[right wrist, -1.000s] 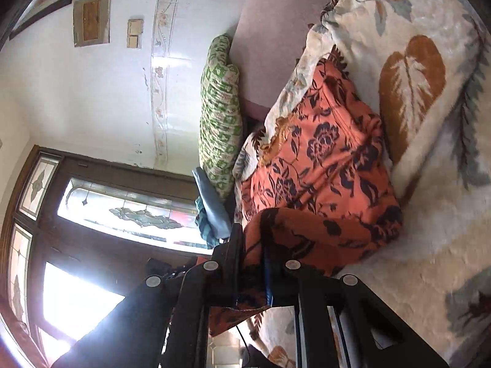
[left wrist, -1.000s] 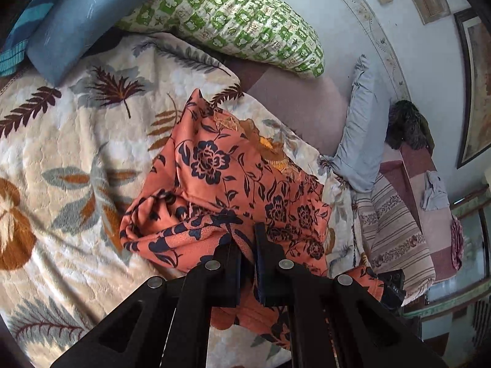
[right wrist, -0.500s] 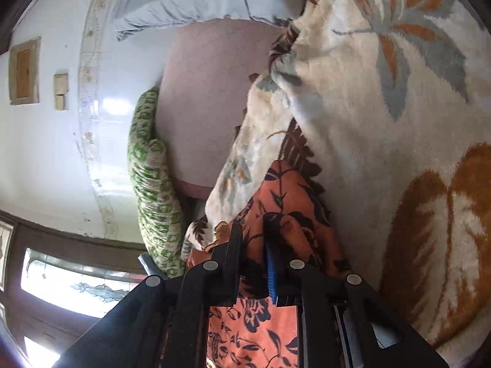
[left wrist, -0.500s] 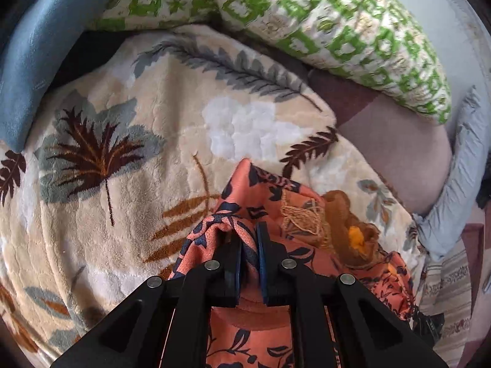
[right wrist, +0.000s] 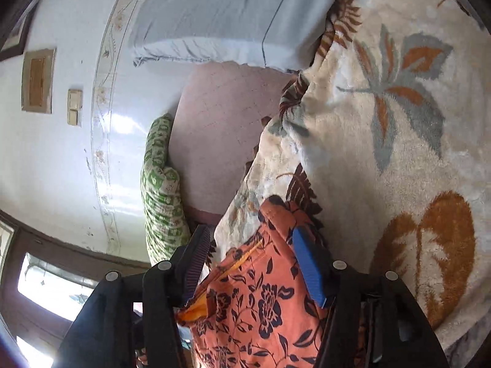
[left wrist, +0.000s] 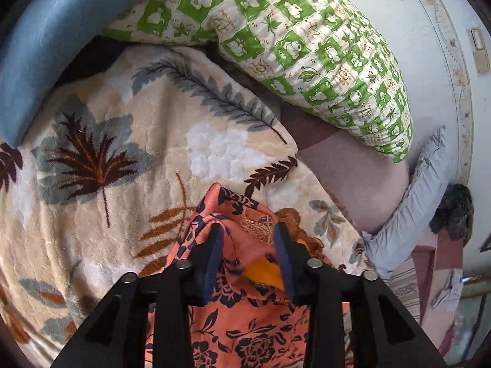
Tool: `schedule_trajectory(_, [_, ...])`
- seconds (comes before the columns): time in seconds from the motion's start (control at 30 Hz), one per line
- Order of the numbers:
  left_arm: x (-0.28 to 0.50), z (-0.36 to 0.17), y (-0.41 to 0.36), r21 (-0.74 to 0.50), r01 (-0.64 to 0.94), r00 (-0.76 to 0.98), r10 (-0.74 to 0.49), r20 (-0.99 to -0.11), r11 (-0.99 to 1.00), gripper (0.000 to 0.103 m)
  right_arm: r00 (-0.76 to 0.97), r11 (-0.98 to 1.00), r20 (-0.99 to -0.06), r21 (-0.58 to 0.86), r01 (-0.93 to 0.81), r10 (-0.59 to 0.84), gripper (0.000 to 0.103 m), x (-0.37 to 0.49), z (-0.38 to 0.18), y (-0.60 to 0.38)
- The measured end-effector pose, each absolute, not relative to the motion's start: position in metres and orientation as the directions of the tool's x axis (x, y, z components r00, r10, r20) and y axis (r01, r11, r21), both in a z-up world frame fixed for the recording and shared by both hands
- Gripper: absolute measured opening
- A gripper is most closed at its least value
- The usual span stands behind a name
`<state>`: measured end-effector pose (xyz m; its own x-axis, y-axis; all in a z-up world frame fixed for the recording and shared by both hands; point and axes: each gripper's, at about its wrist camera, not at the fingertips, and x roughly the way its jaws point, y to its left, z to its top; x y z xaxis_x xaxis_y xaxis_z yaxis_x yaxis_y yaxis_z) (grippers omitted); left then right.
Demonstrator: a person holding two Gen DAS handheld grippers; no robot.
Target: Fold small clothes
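An orange garment with dark blue flowers lies on a cream leaf-print blanket. Its far edge with a lace neckline lies between my left fingers. My left gripper is open, jaws apart over that edge. In the right wrist view the same garment lies on the blanket. My right gripper is open, with the garment's far corner lying loose between its fingers.
A green-and-white checked pillow and a blue pillow lie beyond the blanket. A pale grey pillow rests at the right by the white wall. A pink sheet shows past the blanket's edge.
Both grippers carried the garment's edge forward over itself, lowered it onto the blanket, and have now opened, letting the cloth go.
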<state>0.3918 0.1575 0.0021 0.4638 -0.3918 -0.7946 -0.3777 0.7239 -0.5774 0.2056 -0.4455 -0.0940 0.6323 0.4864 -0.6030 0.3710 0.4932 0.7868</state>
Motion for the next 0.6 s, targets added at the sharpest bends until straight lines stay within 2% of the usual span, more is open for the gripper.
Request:
schedule_trajectory(0.23, [0.347, -0.009, 0.130, -0.464, -0.258, 0.404, -0.341, -0.849, 0.848, 0.048, 0.486, 0.661, -0.693, 0.699, 0.273, 0.532, 0.059, 0.197, -0.092, -0.385])
schedule_trajectory(0.4, [0.337, -0.017, 0.096, -0.441, -0.168, 0.344, -0.367, -0.864, 0.881, 0.048, 0.387, 0.741, -0.726, 0.656, 0.143, 0.568, 0.062, 0.227, -0.098, -0.311])
schedule_trajectory(0.5, [0.346, -0.021, 0.085, -0.434, -0.135, 0.329, -0.373, -0.868, 0.891, 0.048, 0.329, 0.801, -0.758, 0.598, 0.005, 0.563, 0.063, 0.260, -0.098, -0.259])
schedule_trajectory(0.6, [0.359, -0.025, 0.079, -0.459, -0.104, 0.325, -0.406, -0.854, 0.882, 0.048, 0.264, 0.848, -0.806, 0.490, -0.204, 0.530, 0.063, 0.289, -0.095, -0.207])
